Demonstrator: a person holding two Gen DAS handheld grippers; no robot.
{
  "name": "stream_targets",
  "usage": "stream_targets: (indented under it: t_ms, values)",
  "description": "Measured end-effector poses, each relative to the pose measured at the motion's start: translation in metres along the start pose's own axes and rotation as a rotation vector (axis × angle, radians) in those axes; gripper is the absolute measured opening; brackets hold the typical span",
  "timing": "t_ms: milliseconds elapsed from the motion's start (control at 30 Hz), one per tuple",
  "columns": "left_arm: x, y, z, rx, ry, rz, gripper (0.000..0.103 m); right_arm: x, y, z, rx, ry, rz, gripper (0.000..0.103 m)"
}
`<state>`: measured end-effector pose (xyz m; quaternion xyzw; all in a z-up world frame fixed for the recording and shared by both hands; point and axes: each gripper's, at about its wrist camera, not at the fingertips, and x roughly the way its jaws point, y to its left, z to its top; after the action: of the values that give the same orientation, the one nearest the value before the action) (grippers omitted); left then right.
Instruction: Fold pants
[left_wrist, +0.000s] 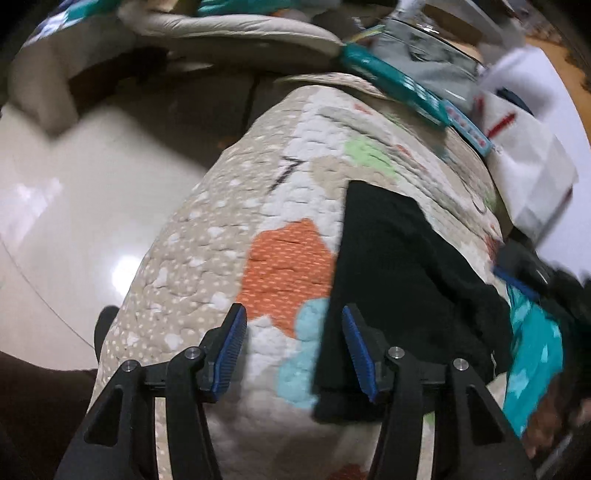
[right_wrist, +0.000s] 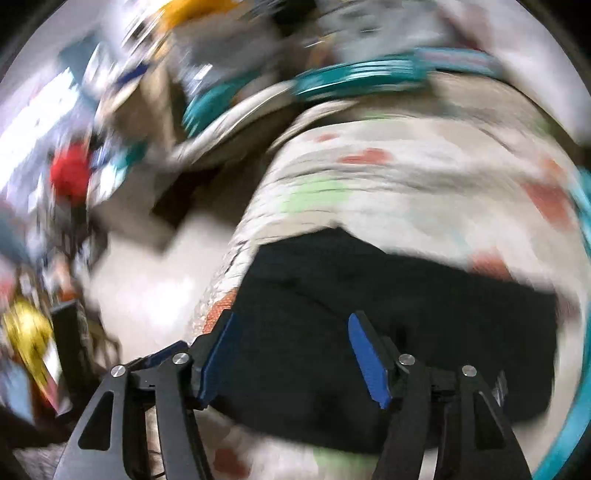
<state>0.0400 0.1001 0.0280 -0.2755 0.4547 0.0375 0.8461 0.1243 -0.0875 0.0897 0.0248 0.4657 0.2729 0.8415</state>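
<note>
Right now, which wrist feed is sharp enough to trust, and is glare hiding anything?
Left wrist: mostly sharp, black pants and quilted mat clear; glare only on the floor. Right wrist: heavy motion smear, pants just a dark mass.

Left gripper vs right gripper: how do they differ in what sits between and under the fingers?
The left gripper has mostly the patterned quilt between its fingers, with only the edge of the black pants by one finger. The right gripper has the pants almost filling the gap between its fingers. The left wrist view is fairly sharp; the right wrist view is heavily motion-blurred. Both grippers are open and hold nothing.
</note>
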Motion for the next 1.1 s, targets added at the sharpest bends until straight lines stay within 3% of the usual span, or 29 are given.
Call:
stream_targets:
  t_ms: [100,200,300,333,400,433,533,700,800,867,900,967,1100]
  values:
    - [0.006,-0.002,0.002,0.015,-0.006,-0.032,0.054,0.059,0.026,0.035,-0.102,0.103,-0.007,0.071]
    - [0.012,-0.020,0.001,0.076,0.000,-0.084,0.055,0.113,0.048,0.058,-0.183,0.162,-0.096,0.072]
    - [0.023,-0.042,-0.006,0.162,0.022,-0.071,0.054,0.150,0.060,0.063,-0.270,0.235,-0.161,0.071]
    - [0.030,-0.050,-0.010,0.207,0.050,-0.043,0.031,0.164,0.065,0.060,-0.308,0.292,-0.164,0.050]
    - [0.030,-0.061,-0.015,0.270,0.044,0.004,0.014,0.174,0.072,0.057,-0.389,0.341,-0.236,0.033]
    - [0.028,-0.064,-0.015,0.283,0.039,0.012,0.010,0.173,0.071,0.060,-0.379,0.349,-0.219,0.016]
    - [0.022,-0.055,-0.008,0.226,0.053,-0.006,0.009,0.167,0.064,0.074,-0.291,0.358,-0.161,0.012]
    - [0.006,-0.026,0.002,0.134,0.025,0.042,0.008,0.177,0.080,0.083,-0.261,0.350,-0.099,0.012]
    - [0.009,-0.006,0.006,0.051,0.048,0.062,0.013,0.189,0.101,0.082,-0.263,0.343,-0.065,0.012]
    - [0.013,0.010,0.008,-0.026,0.079,0.050,0.026,0.199,0.108,0.078,-0.235,0.345,-0.051,0.025]
    - [0.012,0.016,0.008,-0.058,0.082,0.038,0.030,0.201,0.106,0.077,-0.213,0.348,-0.036,0.037]
    - [0.007,0.029,0.010,-0.125,0.084,-0.001,0.037,0.189,0.103,0.082,-0.188,0.323,0.011,0.039]
    - [-0.006,0.042,0.016,-0.183,0.038,-0.020,0.039,0.106,0.061,0.103,-0.098,0.147,0.028,0.059]
